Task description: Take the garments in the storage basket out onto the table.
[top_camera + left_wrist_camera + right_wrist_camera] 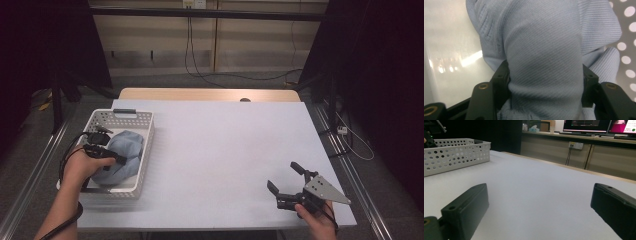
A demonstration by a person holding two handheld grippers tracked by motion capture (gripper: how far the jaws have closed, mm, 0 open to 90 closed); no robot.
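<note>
Inside the white perforated basket [145, 131], which stands at the left edge of the white table [220, 150], lies a crumpled light-blue cloth [125, 150] that covers most of the basket's floor. Over the basket's near-left part, the left gripper [116, 158] reaches in from the person's left hand [86, 166], its tips down on the cloth. Seen from the left gripper view, a thick ribbed fold of the cloth [544, 62] rises between the two black jaws; both pads press against the fold's sides, so the jaws stand about half closed, clamped on the fabric. Behind the fold, the basket's smooth floor [449, 50] shows on one side and its wall of round holes [627, 45] on the other. Well to the right of the basket, near the table's front-right corner, the right gripper [285, 176] is held in the right hand [317, 220] just above the tabletop, topped by its grey three-cornered plate [325, 189]. Its jaws are spread wide with nothing between them. From the right gripper view, the basket [456, 155] sits far off across bare table, beyond the left jaw.
</note>
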